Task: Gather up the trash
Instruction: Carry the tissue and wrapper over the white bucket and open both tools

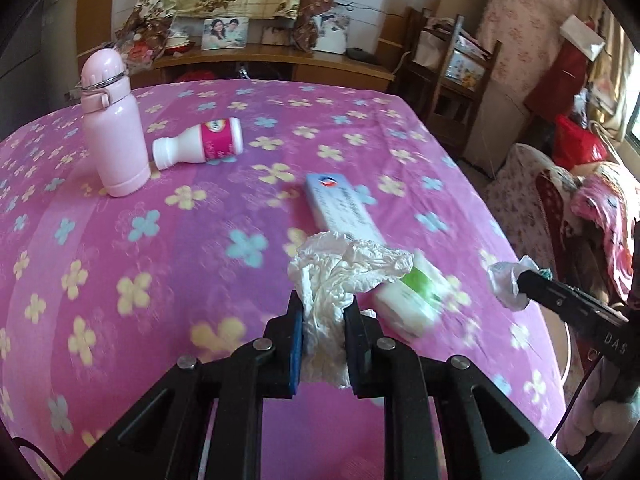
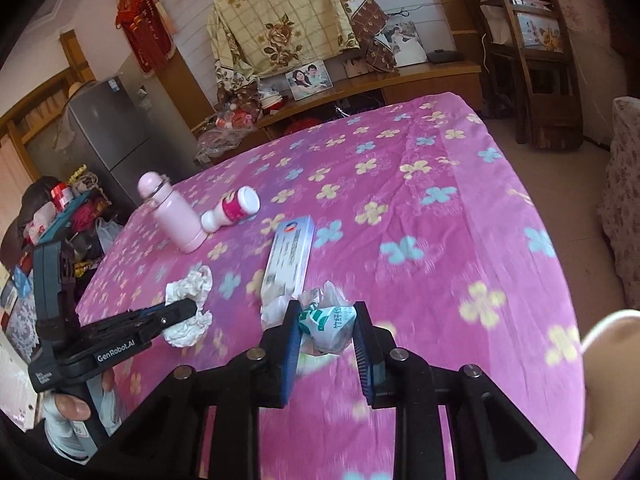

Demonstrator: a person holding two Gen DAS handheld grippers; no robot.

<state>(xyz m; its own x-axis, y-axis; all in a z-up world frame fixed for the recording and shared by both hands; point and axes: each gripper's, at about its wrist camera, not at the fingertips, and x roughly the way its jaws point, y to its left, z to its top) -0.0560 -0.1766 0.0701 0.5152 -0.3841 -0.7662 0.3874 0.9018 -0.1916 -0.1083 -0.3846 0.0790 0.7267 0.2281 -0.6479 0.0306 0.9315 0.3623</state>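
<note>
A pink flowered cloth (image 1: 200,280) is covering the table. Above it the left gripper (image 1: 323,312) is squeezing a crumpled white tissue (image 1: 340,272), and the right gripper (image 2: 326,320) is clamping a crumpled green-printed plastic wrapper (image 2: 330,324).

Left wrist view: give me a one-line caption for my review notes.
Left tongs clamp a crumpled white tissue above the pink floral cloth; right tongs grip a plastic wrapper.
</note>
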